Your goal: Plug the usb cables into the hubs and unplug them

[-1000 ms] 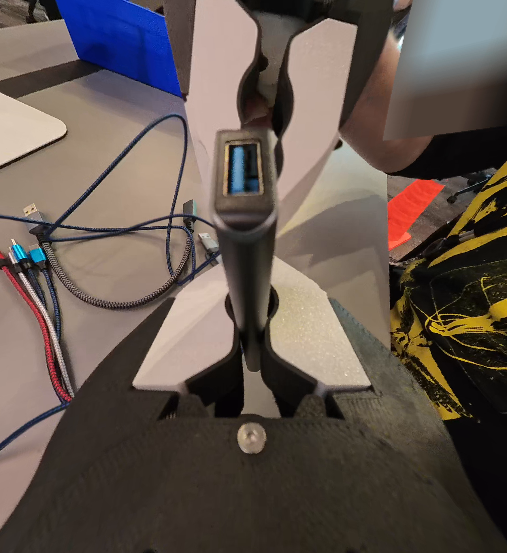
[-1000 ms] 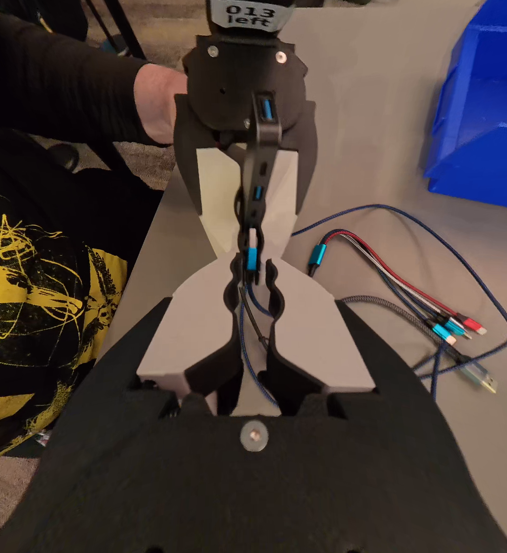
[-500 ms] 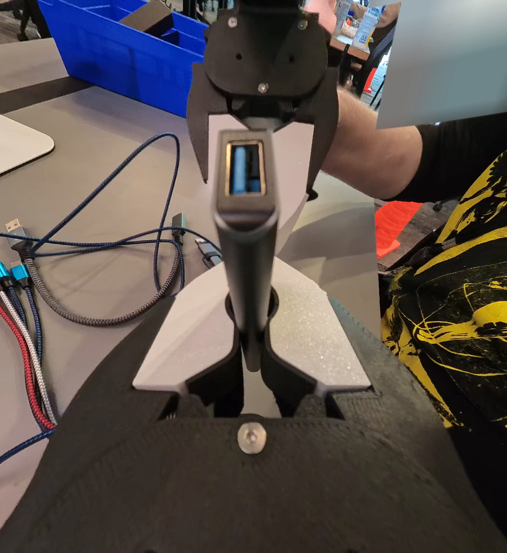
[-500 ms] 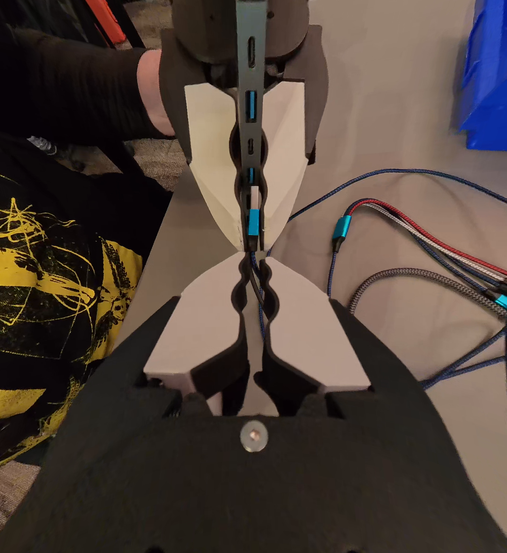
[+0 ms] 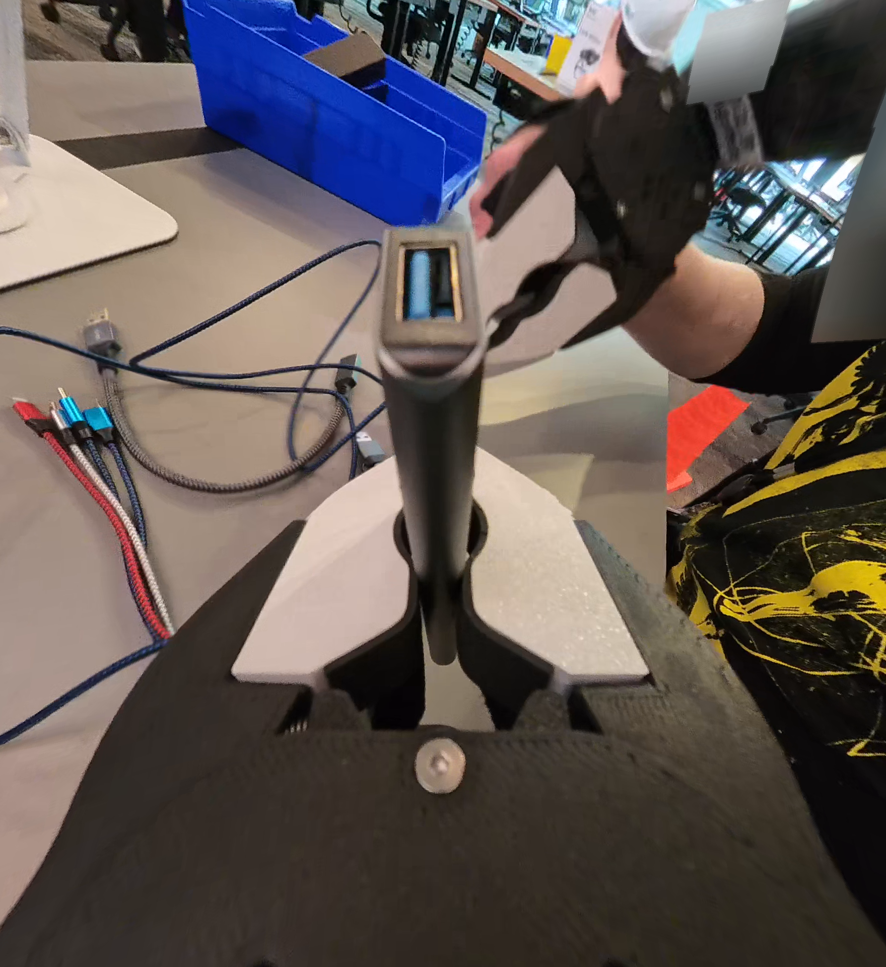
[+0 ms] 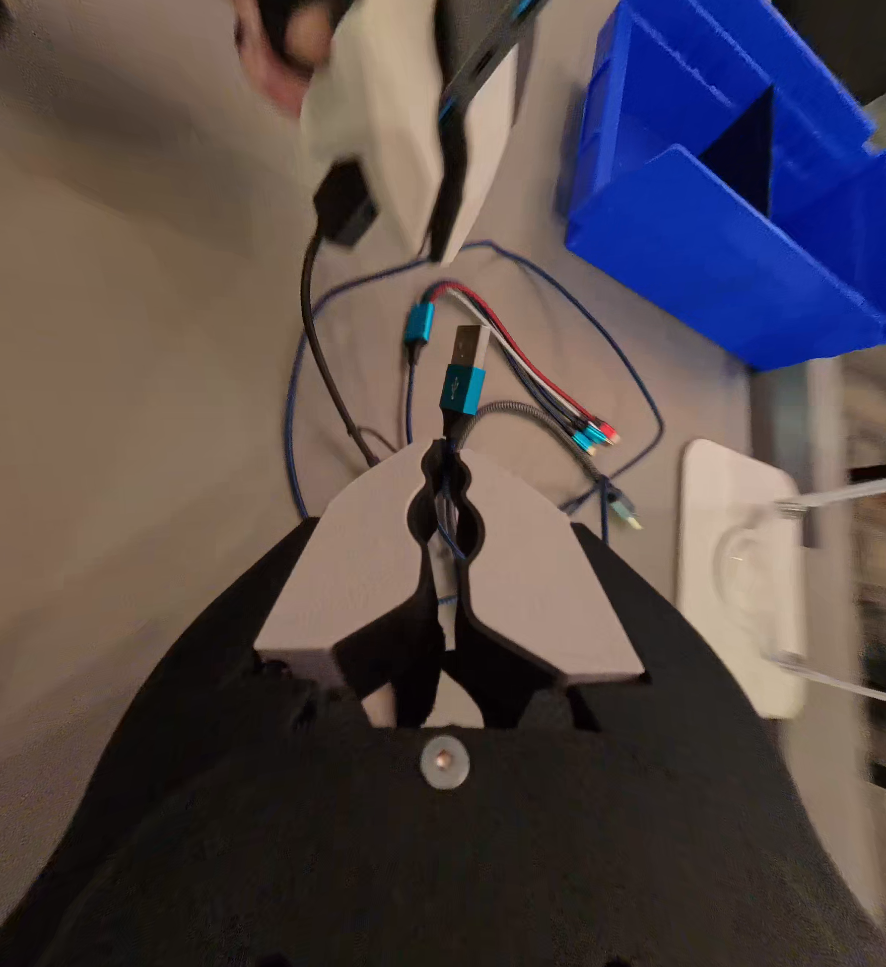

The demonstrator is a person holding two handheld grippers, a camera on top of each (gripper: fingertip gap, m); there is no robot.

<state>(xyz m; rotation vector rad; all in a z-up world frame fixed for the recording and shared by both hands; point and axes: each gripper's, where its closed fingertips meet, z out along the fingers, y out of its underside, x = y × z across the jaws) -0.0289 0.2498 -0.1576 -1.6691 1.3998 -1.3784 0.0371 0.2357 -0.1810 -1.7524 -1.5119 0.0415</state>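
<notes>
USB-A plug [image 6: 466, 372], teal-shelled, blue braided cable: now withdrawn from hub [image 5: 430, 397], clear of its ports; unplug step judged done. Right gripper [image 6: 448, 460] pinches the cable just behind the plug. Left gripper [image 5: 438, 528] clamps the hub upright, right of loose cables [image 5: 210, 413].

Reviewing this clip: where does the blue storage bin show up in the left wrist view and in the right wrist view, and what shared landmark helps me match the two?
Left wrist view: the blue storage bin sits top centre-left, at the far side of the table.
Right wrist view: the blue storage bin fills the upper right corner.
Shared landmark: the fan of red, white and blue braided cable ends lying on the table.
</notes>
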